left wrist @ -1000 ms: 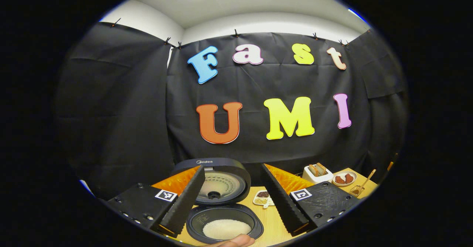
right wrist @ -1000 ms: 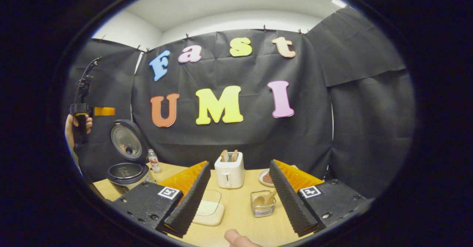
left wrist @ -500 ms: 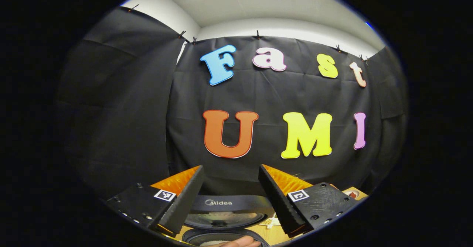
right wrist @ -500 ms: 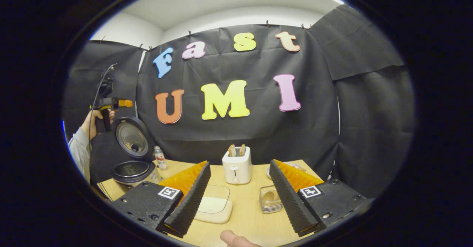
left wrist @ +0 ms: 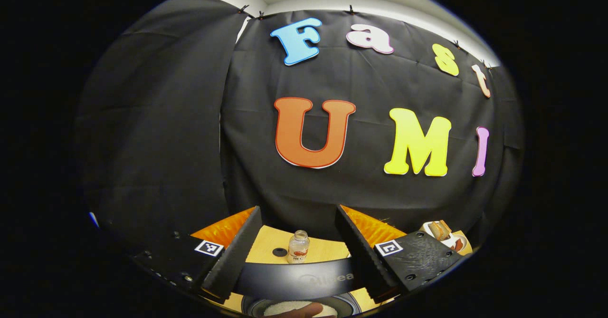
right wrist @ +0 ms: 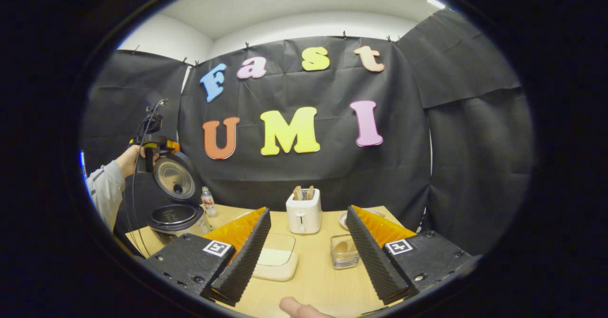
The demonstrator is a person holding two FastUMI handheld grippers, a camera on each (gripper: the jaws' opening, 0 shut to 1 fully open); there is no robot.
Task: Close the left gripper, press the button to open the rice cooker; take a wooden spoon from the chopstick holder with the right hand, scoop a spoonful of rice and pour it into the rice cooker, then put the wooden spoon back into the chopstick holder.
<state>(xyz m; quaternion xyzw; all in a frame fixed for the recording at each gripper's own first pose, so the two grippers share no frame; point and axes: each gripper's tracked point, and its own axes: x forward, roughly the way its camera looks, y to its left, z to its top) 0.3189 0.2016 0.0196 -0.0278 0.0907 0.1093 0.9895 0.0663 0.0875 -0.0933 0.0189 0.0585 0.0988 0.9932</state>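
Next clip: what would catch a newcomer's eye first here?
The rice cooker at the table's left end, its lid standing open with the left hand-held gripper at the lid's top edge. Mid-table, a white toaster holds two slices, framed by the right hand-held gripper, which is open and holds nothing.

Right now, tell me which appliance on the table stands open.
The rice cooker at the table's left end: its round lid is raised, with the left gripper at its top edge. The white toaster has no lid.
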